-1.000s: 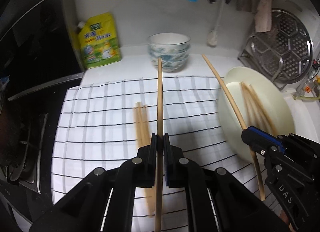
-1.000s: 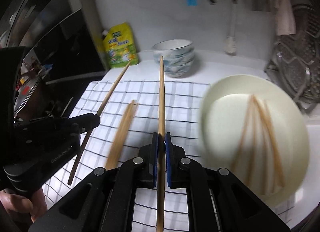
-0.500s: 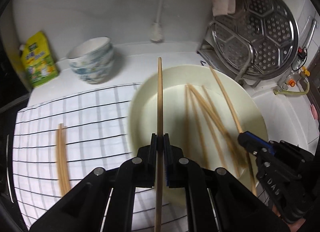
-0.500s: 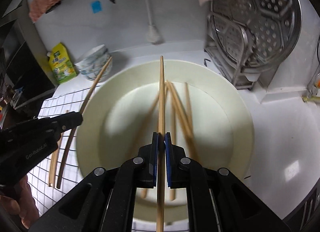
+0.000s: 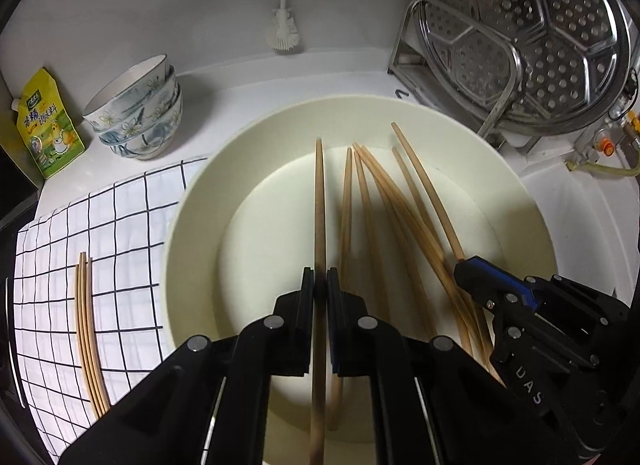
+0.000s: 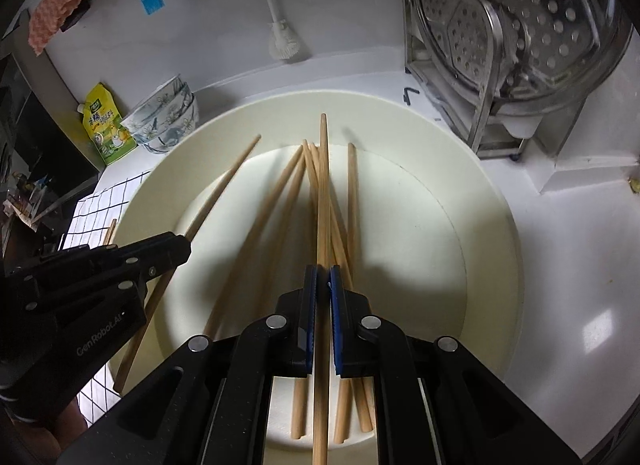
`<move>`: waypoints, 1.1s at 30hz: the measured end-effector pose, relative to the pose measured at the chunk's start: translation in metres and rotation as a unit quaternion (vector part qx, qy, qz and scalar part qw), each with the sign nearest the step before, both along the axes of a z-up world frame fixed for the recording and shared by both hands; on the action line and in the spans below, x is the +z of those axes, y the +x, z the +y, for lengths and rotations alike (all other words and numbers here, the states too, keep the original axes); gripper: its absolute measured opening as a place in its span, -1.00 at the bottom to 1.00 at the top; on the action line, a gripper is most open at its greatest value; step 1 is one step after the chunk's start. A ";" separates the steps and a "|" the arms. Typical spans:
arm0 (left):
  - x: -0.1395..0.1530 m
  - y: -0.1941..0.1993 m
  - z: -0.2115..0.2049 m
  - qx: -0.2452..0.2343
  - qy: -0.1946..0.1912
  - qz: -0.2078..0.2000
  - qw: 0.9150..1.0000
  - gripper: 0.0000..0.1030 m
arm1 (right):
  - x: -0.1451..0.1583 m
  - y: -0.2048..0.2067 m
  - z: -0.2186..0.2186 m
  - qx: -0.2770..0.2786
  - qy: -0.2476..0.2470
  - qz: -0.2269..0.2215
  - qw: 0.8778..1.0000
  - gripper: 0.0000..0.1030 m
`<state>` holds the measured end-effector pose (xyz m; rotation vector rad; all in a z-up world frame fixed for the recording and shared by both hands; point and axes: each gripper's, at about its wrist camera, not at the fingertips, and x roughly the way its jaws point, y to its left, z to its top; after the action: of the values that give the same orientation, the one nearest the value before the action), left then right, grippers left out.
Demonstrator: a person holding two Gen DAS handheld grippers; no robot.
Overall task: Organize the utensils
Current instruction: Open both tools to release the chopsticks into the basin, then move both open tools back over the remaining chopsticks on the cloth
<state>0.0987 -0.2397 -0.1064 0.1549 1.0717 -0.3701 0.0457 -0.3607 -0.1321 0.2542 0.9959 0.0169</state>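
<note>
A large cream plate [image 5: 524, 201] holds several wooden chopsticks [image 5: 372, 205]. My left gripper [image 5: 319, 285] is shut on one chopstick [image 5: 319, 201] and holds it over the plate's middle, pointing away. My right gripper [image 6: 322, 281] is shut on another chopstick [image 6: 323, 185] above the loose ones [image 6: 280, 201] in the plate [image 6: 496, 225]. The right gripper shows in the left wrist view [image 5: 466, 271], with its chopstick [image 5: 424, 185]. The left gripper shows in the right wrist view [image 6: 182, 245]. A few chopsticks [image 5: 88, 329] lie on the checked cloth [image 5: 120, 233].
Stacked patterned bowls [image 5: 138, 113] and a yellow pouch [image 5: 46, 125] stand at the back left. A steel rack with a perforated steamer tray [image 5: 520, 33] stands at the back right. A white dish brush [image 5: 285, 31] hangs on the wall. A stove lies beyond the cloth's left edge.
Both grippers have swung right from over the checked cloth to over the plate, each still holding its chopstick, and have come lower and closer to it.
</note>
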 end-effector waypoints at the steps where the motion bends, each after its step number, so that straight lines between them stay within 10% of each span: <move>1: 0.000 0.000 -0.001 0.000 0.002 -0.001 1.000 -0.86 | -0.001 0.000 -0.001 0.000 0.002 0.000 1.000 -0.87; 7: 0.007 -0.002 0.003 0.009 0.013 -0.014 1.000 -0.68 | 0.000 -0.002 -0.008 -0.006 0.007 -0.002 1.000 -0.70; 11: 0.018 -0.007 0.011 0.023 0.005 -0.032 0.999 0.00 | 0.009 -0.008 -0.011 -0.011 0.000 -0.016 1.000 -0.52; 33: 0.061 -0.025 0.088 0.060 -0.016 -0.065 0.996 0.19 | 0.048 -0.024 0.035 0.003 -0.001 -0.038 0.999 -0.23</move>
<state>0.0733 -0.1515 -0.0450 0.0836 0.9421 -0.2650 0.0217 -0.3260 -0.0844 0.2474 0.9204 0.0311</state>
